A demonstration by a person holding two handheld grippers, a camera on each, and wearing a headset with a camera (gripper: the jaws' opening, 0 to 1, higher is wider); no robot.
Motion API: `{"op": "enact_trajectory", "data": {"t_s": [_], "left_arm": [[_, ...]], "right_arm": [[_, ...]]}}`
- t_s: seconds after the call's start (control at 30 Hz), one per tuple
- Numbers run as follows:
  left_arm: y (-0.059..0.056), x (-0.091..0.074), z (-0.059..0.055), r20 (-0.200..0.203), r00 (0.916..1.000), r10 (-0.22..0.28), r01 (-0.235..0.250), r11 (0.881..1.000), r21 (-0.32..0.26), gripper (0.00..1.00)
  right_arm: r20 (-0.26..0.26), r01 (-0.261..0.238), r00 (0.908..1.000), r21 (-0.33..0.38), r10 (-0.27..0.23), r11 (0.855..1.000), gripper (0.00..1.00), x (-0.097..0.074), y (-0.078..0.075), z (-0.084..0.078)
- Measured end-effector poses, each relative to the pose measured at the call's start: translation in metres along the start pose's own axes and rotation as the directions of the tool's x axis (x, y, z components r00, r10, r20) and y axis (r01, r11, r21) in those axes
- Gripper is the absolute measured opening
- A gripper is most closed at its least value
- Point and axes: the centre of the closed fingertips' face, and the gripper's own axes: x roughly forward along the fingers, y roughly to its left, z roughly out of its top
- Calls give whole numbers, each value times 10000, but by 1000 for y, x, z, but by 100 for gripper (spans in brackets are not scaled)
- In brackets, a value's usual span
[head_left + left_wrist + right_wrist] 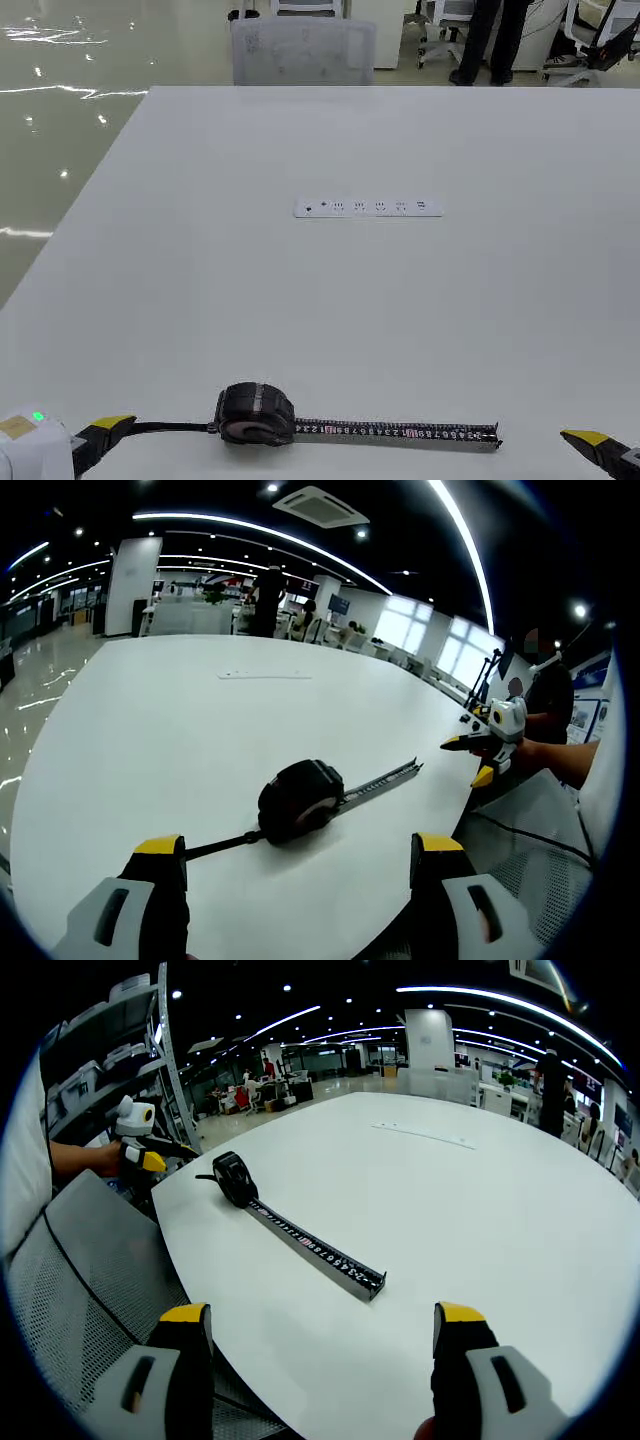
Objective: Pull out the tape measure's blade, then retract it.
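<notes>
My left tongs hang at the near left corner of the plain white counter, jaws spread wide and gripping nothing. Just ahead of them a thin black wrist cord trails from the rounded black tape measure case, which sits close to the near edge. If I close on that cord instead of the case, I expect the case to swing or drag when the spring takes up.

From the case the steel blade with printed numbers lies flat along the near edge, running right to its hook end. It looks pulled out already, so retracting is what I judge remains. The danger is a free blade whipping home: the hook could slam the case mouth, and an unheld case might skid towards the edge and drop off. The case's curved shell may also slip between hard jaws.

My right tongs wait at the near right, short of the hook end, equally wide open and empty. Guiding the blade in slowly with them should tame the snap.

Nothing stands between either pair of tongs and the tape. A flat white power strip lies mid-counter, well apart, and a grey mesh chair back stands at the far edge.
</notes>
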Motion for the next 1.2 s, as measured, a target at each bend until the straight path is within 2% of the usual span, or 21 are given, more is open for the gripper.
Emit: {"op": "enact_trajectory", "data": {"t_s": [0.2, 0.53, 0.93, 1.2], "left_arm": [[-3, 7, 5, 13, 10000, -69, 69, 9999, 101, 89], [-12, 27, 7, -260, 9988, -409, 419, 9984, 383, 88], [-24, 45, 12, -611, 9963, -605, 633, 9970, 446, 88], [-18, 56, 9, -768, 9964, -355, 357, 9994, 21, 88]], "right_arm": [[31, -26, 10000, 7, 26, 10000, 92, 1, 0, 0], [74, -161, 9998, -24, 161, 9999, 93, 3, 2, 1], [191, -192, 9996, 2, 192, 9998, 93, 4, 0, 3], [345, -93, 9994, 43, 91, 9999, 92, 2, -4, 4]]}}
